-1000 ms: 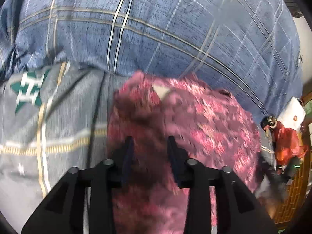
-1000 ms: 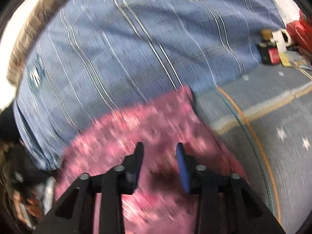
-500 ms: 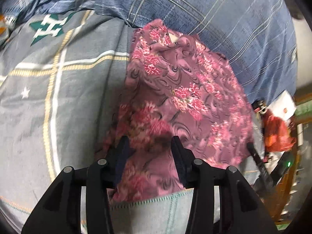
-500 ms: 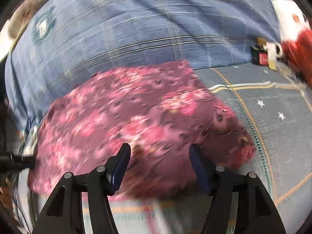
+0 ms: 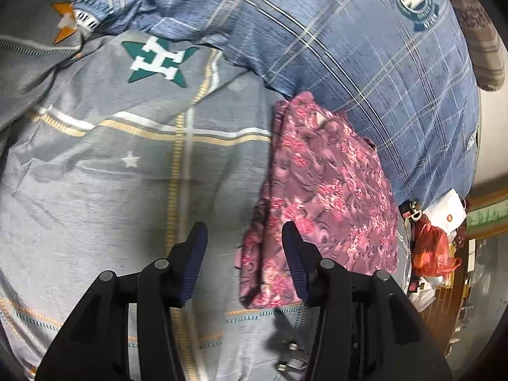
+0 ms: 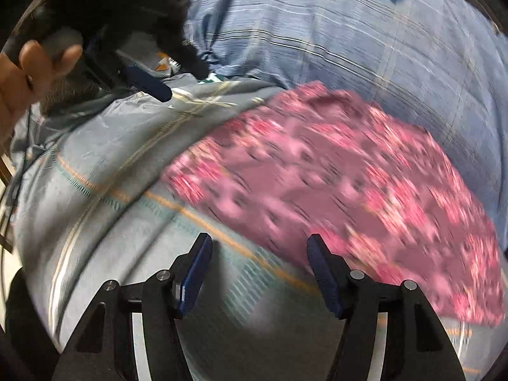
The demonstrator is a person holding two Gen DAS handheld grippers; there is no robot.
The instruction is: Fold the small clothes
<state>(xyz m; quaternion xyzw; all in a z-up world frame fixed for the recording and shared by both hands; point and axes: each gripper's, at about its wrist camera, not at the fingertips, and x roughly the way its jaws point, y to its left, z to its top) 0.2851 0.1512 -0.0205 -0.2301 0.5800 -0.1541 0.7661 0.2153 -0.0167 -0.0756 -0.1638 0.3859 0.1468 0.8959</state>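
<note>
A folded pink floral garment [image 5: 327, 197] lies flat on the grey bedsheet [image 5: 127, 190], against a blue plaid pillow [image 5: 349, 47]. My left gripper [image 5: 244, 257] is open and empty, hovering just left of the garment's near edge. In the right wrist view the garment [image 6: 333, 184] is blurred and lies ahead to the right. My right gripper [image 6: 258, 270] is open and empty above the sheet [image 6: 111, 174], short of the garment. The left gripper's finger [image 6: 149, 84] and the hand holding it show at the upper left there.
The blue plaid pillow [image 6: 349, 31] runs along the back. Past the bed's right edge are a red bag [image 5: 431, 247], a white box [image 5: 451, 212] and small clutter. A green star print [image 5: 158, 60] marks the sheet at the back left.
Both grippers opened, let go of the garment and pulled back. The garment now lies folded on the sheet. The left gripper has shifted left of it.
</note>
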